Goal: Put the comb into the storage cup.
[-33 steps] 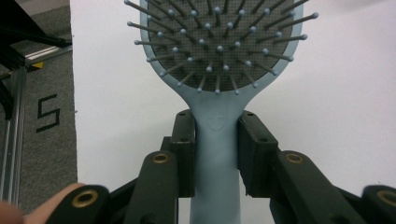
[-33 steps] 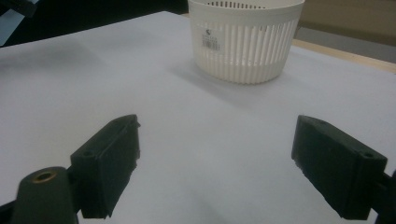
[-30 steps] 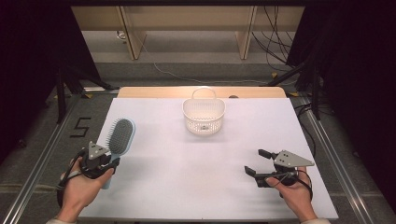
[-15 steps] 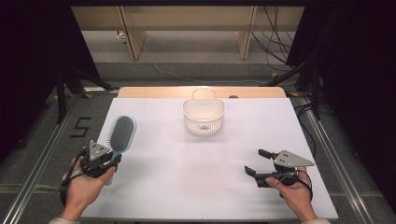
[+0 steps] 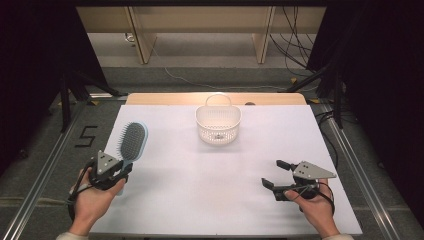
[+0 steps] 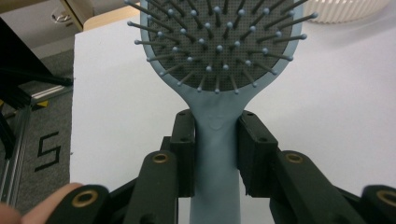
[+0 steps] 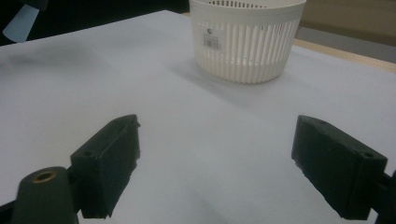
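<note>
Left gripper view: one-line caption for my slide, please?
Left tool clamps the blue hairbrush by its handle above the white table.

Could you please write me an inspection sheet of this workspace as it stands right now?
Surface: white table sheet, flat, over a wooden top.
Job's things: blue hairbrush, bristles up, handle clamped between the jaws; white slotted basket with a handle, upright at the far middle, apart from both grippers.
Clutter: nothing seen on the sheet.
Grippers: left gripper shut on the hairbrush handle at the sheet's left edge; right gripper at the near right, jaws wide open with nothing between them.
Cables: a cable trails from each gripper by the hand; loose cables lie on the floor beyond the table.
Surroundings: dark curtains at both sides, a "5" mark on the floor at left.
</note>
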`<state>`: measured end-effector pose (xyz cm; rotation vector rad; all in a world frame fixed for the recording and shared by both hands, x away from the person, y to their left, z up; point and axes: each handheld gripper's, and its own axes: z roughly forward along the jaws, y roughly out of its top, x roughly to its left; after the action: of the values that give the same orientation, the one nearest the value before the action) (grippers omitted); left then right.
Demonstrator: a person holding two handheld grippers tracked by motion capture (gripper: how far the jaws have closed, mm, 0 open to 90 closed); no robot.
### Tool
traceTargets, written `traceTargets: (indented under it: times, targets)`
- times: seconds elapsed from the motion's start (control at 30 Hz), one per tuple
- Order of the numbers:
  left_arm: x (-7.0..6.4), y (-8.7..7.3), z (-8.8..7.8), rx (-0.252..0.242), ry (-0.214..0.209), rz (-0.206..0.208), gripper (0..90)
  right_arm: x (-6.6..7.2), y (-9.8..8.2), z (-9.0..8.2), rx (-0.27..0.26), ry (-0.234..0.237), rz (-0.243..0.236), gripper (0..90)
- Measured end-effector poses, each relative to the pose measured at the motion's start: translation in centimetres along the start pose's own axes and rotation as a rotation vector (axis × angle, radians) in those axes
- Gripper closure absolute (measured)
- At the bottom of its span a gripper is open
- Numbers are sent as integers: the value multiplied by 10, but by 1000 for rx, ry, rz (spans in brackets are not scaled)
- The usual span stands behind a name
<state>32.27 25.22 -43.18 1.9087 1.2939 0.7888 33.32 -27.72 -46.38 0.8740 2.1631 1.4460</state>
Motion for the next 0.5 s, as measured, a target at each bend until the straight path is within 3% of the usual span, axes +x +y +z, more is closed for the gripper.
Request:
traceTargets:
  times: [0.5]
  targets:
    - [-3,1,1,-54,-8,6,700,0,0,0,-1,2,1,159]
